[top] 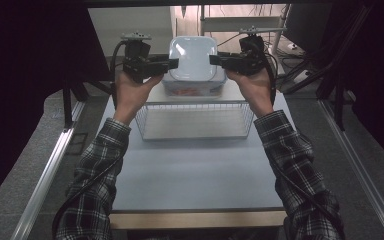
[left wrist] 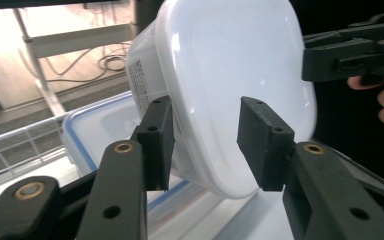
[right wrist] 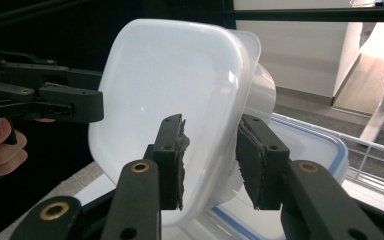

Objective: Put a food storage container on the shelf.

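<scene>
Two tools flank one white plastic container point(top: 193, 59), tilted on edge above the desk point(top: 195, 170). The left tool point(top: 172, 63) and right tool point(top: 215, 59) straddle its opposite rims, both released, pads apart from the plastic. The gripper views reveal a printed label and a second, blue-rimmed container point(right wrist: 310, 145) beneath; the high view shows one wire basket point(top: 195, 120).

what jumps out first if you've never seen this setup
A white lidded container sits between the left gripper and the right gripper, at the far end of the table. It stands on a clear box with a blue-edged lid. A wire basket lies just in front.
</scene>
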Motion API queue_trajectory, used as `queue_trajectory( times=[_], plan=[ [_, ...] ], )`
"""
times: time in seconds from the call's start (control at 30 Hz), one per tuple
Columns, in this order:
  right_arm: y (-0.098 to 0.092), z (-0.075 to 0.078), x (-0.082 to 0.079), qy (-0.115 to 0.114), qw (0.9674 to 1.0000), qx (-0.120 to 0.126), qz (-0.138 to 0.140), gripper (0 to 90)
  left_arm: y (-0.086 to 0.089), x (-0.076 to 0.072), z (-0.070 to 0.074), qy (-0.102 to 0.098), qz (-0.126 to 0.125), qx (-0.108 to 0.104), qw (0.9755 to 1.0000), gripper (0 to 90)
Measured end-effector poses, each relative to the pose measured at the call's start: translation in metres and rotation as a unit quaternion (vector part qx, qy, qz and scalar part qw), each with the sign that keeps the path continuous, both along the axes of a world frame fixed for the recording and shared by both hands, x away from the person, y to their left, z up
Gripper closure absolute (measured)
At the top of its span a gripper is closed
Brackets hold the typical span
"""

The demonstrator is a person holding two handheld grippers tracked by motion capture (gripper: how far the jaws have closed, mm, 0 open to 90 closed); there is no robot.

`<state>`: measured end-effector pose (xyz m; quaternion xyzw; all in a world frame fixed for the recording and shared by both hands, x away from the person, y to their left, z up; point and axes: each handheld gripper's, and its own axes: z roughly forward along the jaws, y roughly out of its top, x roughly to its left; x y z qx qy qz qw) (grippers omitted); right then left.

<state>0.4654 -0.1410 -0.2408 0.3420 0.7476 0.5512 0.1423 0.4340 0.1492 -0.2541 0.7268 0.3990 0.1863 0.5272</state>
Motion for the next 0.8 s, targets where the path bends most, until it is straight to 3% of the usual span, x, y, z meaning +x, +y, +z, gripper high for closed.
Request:
queue_trajectory(
  times=[0.3,0.53,0.63,0.8],
  plan=[
    [0.005,-0.004,0.008,0.004,0.9999,-0.002,-0.01,58.5,-0.004,0.011,-0.003,0.01,0.009,-0.005,0.9999,49.6],
    [0.008,-0.005,0.013,0.02,0.9994,0.001,-0.028,52.4,-0.009,0.016,0.0,0.0,0.037,0.019,0.9991,40.8],
    [0.01,-0.005,0.013,-0.002,0.9985,-0.005,-0.055,52.1,-0.011,0.017,0.0,-0.005,0.045,0.016,0.9988,40.3],
    [0.011,-0.005,0.014,-0.012,0.9977,-0.01,-0.066,53.3,-0.01,0.023,-0.001,-0.001,0.05,0.007,0.9987,38.7]
  ],
)
